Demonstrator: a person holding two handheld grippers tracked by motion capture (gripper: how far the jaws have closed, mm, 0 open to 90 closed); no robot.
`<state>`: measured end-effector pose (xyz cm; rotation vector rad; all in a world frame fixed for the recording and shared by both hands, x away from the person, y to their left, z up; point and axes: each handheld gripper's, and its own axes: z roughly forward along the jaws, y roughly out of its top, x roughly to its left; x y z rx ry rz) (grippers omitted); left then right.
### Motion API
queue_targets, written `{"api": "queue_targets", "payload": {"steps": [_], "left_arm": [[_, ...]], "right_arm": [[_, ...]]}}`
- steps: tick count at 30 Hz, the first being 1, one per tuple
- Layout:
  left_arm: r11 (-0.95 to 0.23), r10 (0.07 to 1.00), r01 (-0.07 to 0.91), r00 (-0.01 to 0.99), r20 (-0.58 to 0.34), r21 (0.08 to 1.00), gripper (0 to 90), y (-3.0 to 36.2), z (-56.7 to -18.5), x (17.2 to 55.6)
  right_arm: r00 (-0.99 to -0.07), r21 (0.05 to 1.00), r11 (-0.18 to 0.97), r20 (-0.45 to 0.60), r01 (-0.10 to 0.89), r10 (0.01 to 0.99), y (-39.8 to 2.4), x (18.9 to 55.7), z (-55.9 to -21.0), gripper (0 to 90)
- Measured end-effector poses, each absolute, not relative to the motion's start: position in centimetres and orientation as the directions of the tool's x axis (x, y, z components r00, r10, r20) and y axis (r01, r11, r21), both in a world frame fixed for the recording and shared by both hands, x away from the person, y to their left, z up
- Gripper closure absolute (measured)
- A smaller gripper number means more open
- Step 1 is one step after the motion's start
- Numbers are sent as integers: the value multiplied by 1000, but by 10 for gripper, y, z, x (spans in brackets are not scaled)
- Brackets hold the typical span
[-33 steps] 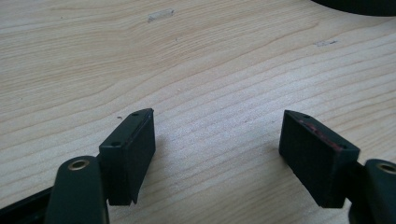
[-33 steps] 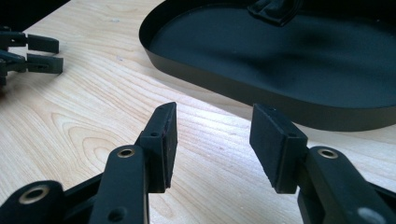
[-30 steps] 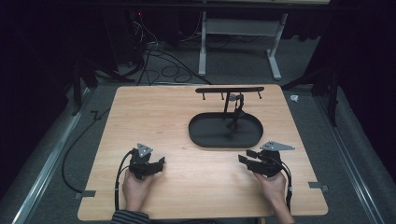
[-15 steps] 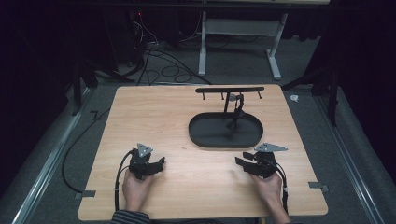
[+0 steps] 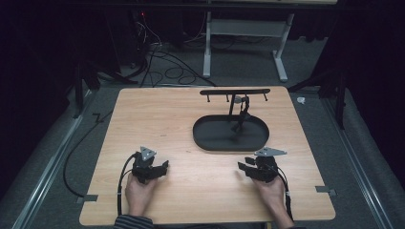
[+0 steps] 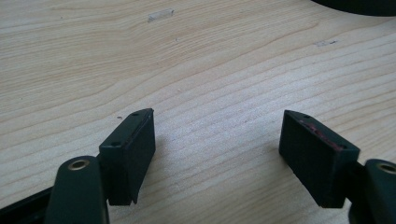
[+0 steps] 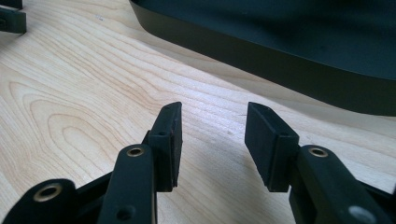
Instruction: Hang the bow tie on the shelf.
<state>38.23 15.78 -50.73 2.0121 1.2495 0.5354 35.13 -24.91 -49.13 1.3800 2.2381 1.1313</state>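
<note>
On the wooden table [image 5: 157, 119] a person holds a black gripper in each hand near the front edge. My left gripper [image 5: 164, 166] rests at front left, its jaws wide open over bare wood [image 6: 217, 116] with nothing between them. My right gripper [image 5: 241, 167] sits at front right, just short of the black oval tray [image 5: 200, 140]. Its jaws [image 7: 212, 109] stand partly open and have just been closing, with nothing between them. The tray's dark wall [image 7: 280, 51] rises close ahead of them.
A black stand with a hooked crossbar [image 5: 234, 92] rises from the tray's far side, and a small dark item [image 5: 244, 102] hangs from it. Cables trail from both grippers. Table legs and loose cables [image 5: 157, 57] lie on the floor beyond.
The right gripper has shifted a little to the left. The left hand and gripper have not moved.
</note>
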Motion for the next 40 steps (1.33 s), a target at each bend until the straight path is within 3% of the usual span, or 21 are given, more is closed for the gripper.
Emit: {"api": "queue_targets", "payload": {"steps": [20, 28, 40], "left_arm": [[-292, 893, 604, 450, -15, 741, 275, 158, -507, 382], [-292, 893, 605, 450, -16, 741, 276, 158, -507, 382], [-292, 893, 604, 450, -15, 741, 275, 158, -507, 382]], "right_arm": [[-504, 735, 270, 112, 622, 856, -239, 354, -501, 570], [-519, 734, 366, -22, 573, 855, -227, 348, -502, 529], [-511, 733, 357, -16, 579, 860, -227, 347, -503, 513]]}}
